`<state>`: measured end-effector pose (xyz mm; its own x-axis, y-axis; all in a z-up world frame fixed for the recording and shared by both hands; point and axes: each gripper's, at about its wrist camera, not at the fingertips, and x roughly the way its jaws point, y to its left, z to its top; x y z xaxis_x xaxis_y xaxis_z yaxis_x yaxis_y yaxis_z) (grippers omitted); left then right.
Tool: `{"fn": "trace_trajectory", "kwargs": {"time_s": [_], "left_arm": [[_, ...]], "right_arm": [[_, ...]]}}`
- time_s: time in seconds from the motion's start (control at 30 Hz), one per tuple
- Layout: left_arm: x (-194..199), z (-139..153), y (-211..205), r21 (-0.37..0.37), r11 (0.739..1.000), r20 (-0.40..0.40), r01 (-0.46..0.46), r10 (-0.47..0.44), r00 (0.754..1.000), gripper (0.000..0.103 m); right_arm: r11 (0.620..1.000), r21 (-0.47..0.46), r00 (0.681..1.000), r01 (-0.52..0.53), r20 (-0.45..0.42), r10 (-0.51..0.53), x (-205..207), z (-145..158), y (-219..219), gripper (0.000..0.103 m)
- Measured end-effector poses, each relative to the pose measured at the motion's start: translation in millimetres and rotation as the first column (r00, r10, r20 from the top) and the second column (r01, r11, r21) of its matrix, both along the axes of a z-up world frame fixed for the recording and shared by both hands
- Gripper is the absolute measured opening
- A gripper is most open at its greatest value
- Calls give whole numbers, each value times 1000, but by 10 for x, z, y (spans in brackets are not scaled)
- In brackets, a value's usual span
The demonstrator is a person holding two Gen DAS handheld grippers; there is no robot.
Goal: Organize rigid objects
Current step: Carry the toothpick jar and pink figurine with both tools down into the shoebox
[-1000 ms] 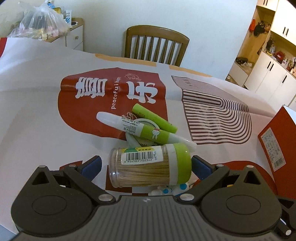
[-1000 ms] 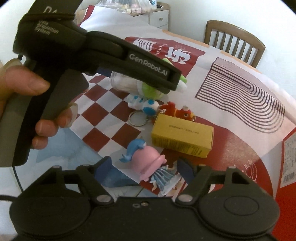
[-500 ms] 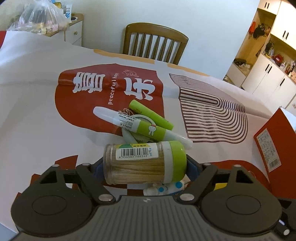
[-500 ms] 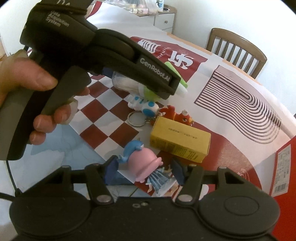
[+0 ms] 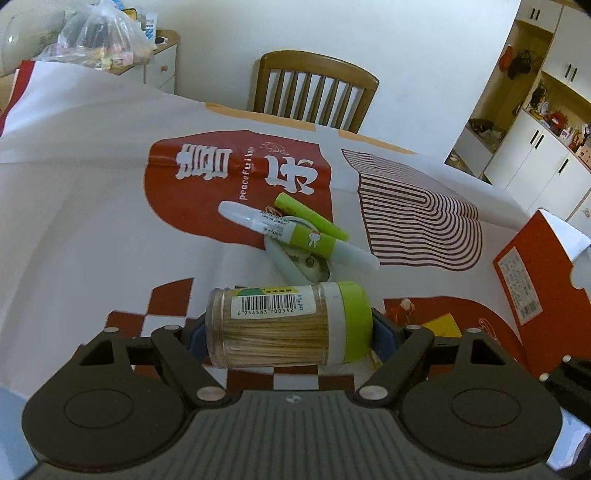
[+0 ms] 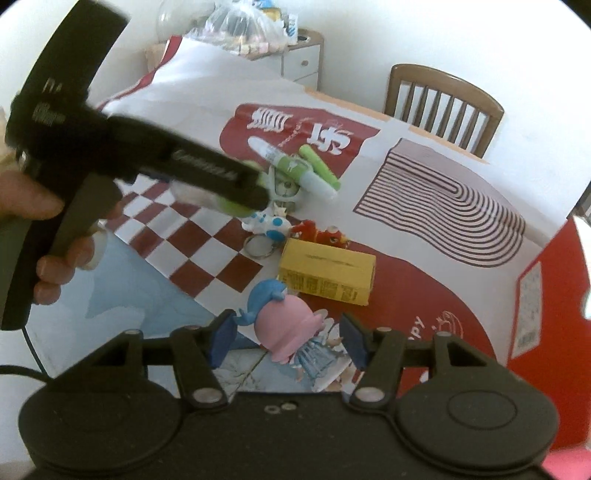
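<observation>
Toothpick jar (image 5: 284, 328), light, stiff and slick, sat clamped end to end in my left jaws while my right jaws gripped the pink figurine (image 6: 288, 325) sideways.

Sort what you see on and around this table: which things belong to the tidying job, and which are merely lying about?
Job:
- toothpick jar, held in the left tongs
- pink figurine, between the right tongs
- yellow box
- glue pens
- blue-spotted toy

Lying about:
- wooden chair
- plastic bag
- white cupboards
</observation>
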<state>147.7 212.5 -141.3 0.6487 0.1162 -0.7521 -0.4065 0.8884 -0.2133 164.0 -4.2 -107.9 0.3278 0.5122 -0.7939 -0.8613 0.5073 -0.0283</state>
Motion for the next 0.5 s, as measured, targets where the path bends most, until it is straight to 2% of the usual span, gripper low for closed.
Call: {"fn": "trace_trajectory", "kwargs": {"time_s": [0.5], "left_arm": [[-367,666,-342,3,998,54,57,-57,997,83]], "right_arm": [[991,99,995,85,46,-90,-56,687,-610,60]]}}
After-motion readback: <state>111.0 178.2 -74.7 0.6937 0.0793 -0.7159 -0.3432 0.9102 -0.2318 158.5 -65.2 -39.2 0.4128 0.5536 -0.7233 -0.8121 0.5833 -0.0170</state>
